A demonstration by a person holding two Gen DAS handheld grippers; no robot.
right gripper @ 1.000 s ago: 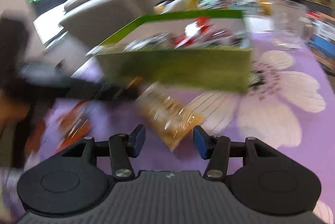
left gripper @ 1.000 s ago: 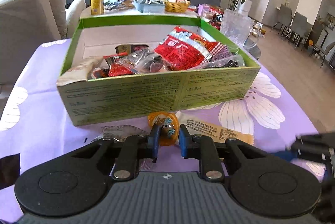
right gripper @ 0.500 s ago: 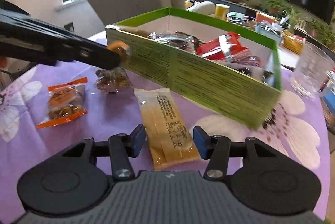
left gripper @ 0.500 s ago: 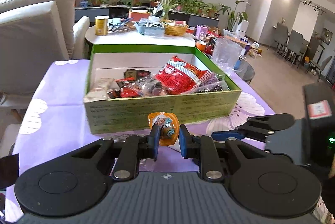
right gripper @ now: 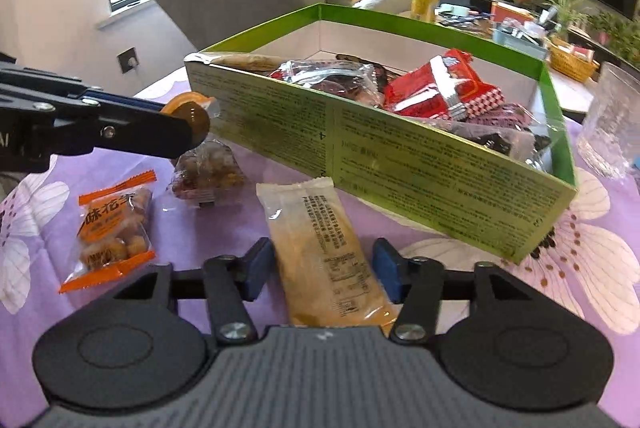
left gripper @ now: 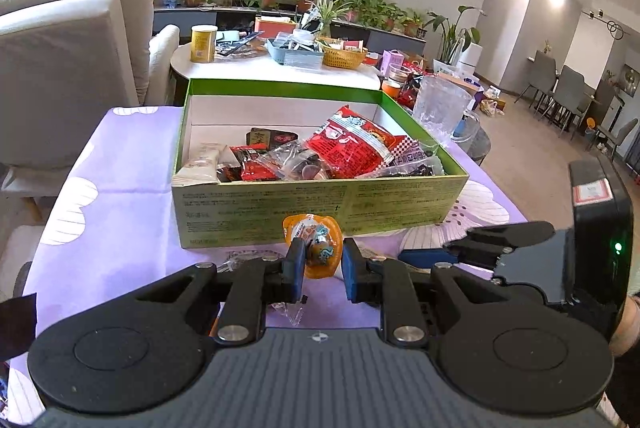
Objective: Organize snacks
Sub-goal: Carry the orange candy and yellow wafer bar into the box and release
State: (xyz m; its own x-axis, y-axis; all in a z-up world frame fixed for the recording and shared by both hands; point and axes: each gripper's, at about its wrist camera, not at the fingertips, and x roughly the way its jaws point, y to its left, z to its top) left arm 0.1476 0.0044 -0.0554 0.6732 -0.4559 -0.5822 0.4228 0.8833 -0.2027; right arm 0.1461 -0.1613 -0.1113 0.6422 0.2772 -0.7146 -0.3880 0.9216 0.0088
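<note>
A: What is pinched at the left?
B: An orange jelly cup [left gripper: 315, 248] is clamped in the left gripper [left gripper: 319, 270], raised before the green box [left gripper: 320, 205].
A: And the right?
B: The right gripper [right gripper: 322, 270] is held with jaws spread astride a yellow packet [right gripper: 320, 248] lying on the bench [right gripper: 580, 268]; contact seems lacking.

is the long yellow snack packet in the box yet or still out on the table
Out. The long yellow packet lies flat on the purple tablecloth, in front of the green box, between the open right tongs.
</note>
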